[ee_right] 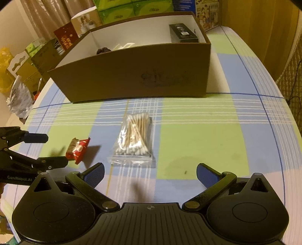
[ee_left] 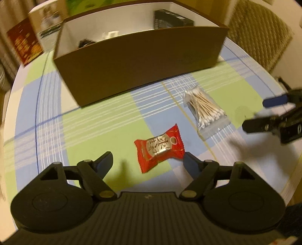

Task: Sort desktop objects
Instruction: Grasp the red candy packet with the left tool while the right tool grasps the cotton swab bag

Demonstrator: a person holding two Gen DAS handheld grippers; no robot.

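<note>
The left gripper (ee_left: 148, 160), jaws apart, straddles the red foil snack packet (ee_left: 159, 148) lying near the brown cardboard box (ee_left: 143, 62) (nothing pinched yet); centre it, then squeeze gently. The right gripper (ee_right: 150, 174), also apart, hovers just short of the clear bag of cotton swabs (ee_right: 135, 139).

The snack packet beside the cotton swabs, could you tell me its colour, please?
The snack packet is red with a silver label, clearest in the left wrist view.

Plaid tablecloth (ee_right: 188, 135), green tissue packs (ee_right: 132, 8), red box (ee_right: 66, 36), crumpled bag (ee_right: 19, 99) beyond table edge
</note>
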